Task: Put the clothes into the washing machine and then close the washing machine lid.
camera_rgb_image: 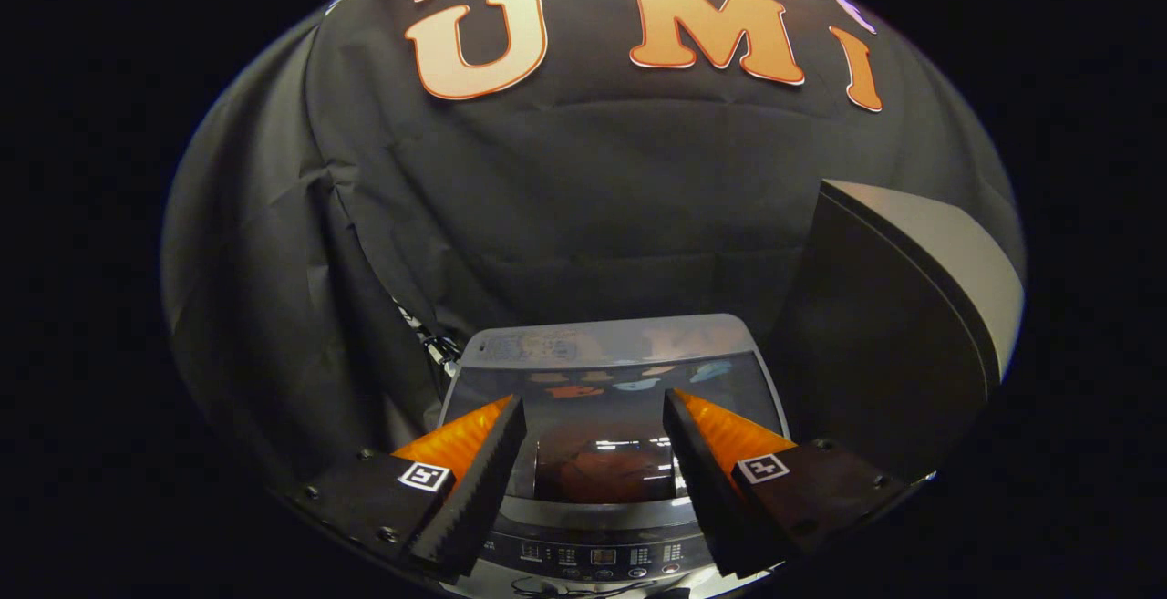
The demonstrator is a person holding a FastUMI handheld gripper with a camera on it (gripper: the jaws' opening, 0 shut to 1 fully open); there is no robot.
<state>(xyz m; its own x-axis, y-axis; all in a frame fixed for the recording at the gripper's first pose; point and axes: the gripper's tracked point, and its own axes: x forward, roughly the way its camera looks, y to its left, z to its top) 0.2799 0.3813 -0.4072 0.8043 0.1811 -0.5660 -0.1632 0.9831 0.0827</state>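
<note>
A large grey appliance (921, 307) stands to the right of the washing machine (606, 362), against the black cloth wall (565, 198). The machine's glass lid (602, 398) lies down flat, just ahead of and below the gripper (594, 412), whose fingers are spread wide, holding nothing. Something reddish shows through the glass; whether it is clothes, I cannot tell.

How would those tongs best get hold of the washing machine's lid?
Probably by the lid's near edge, beside the control panel, coming down from above on this side. The lid lies flat and shut, and its smooth glass top offers nothing to pinch. The tongs hang open over it.
</note>
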